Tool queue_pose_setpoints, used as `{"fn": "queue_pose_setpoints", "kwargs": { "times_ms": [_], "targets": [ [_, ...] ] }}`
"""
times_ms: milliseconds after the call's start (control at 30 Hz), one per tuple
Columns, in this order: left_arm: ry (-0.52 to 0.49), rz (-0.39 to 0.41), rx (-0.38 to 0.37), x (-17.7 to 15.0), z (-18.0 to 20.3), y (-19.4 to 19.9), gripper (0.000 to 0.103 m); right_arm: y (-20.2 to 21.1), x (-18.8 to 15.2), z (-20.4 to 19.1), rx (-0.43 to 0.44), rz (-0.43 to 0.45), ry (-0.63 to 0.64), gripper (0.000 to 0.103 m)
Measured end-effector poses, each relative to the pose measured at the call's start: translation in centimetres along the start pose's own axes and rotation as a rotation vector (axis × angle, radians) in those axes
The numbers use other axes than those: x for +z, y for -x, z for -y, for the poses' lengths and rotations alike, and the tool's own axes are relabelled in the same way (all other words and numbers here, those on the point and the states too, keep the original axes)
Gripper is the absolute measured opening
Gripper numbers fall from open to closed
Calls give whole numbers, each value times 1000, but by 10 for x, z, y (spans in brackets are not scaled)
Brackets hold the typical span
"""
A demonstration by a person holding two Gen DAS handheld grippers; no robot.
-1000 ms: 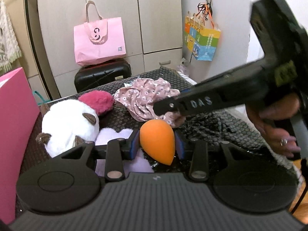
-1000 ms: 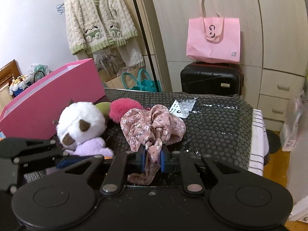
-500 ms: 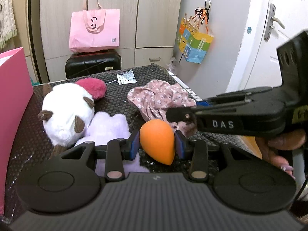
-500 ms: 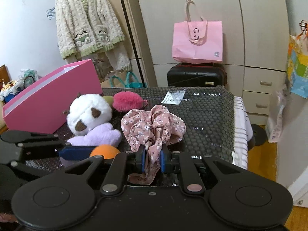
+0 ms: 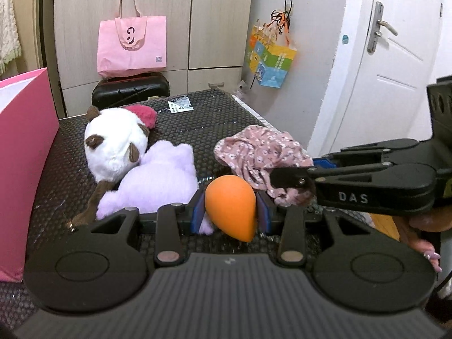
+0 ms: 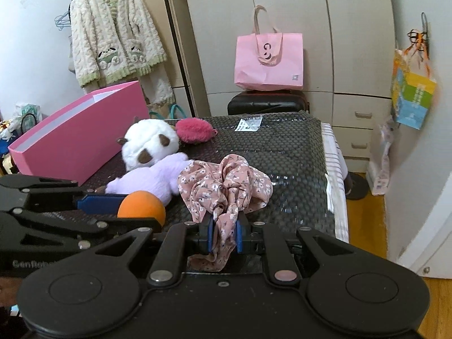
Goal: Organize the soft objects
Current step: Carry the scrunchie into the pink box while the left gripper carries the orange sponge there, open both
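While the left hand-held gripper [image 5: 230, 207] clamps an orange sponge [image 5: 230, 204]; the right hand-held gripper [image 6: 224, 233] pinches a floral scrunchie [image 6: 223, 186].

The left gripper [image 5: 230, 207] was clamped, its blue pads [image 5: 197, 210] pressed in from both sides on a load between them. The right gripper [image 6: 223, 233] was pinched nearly closed too, blue pads [image 6: 209, 233] squeezing what hung between them. From the left wrist view the right gripper reached in from the right, level, the person's hand [image 5: 423, 234] wrapped under its body. Both sat side by side, pointing forward.
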State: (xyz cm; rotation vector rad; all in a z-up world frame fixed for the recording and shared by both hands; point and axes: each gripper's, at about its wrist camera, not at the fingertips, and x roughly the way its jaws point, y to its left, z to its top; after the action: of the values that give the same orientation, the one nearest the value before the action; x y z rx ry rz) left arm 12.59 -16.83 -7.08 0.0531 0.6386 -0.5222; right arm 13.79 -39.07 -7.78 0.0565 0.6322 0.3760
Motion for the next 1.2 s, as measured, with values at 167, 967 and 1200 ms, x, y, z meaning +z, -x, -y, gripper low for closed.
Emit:
{"fn": "queue_pose_setpoints", "kwargs": {
  "times_ms": [167, 967, 1200],
  "targets": [
    [14, -17, -20, -9, -10, 17, 38, 19, -11, -17, -25, -21, 22, 19],
    [66, -52, 86, -34, -83, 151, 38, 55, 16, -137, 339, -69, 140, 19],
    [45, 46, 149, -9, -117, 184, 39, 38, 53, -176, 398, -15, 205, 20]
  ]
}}
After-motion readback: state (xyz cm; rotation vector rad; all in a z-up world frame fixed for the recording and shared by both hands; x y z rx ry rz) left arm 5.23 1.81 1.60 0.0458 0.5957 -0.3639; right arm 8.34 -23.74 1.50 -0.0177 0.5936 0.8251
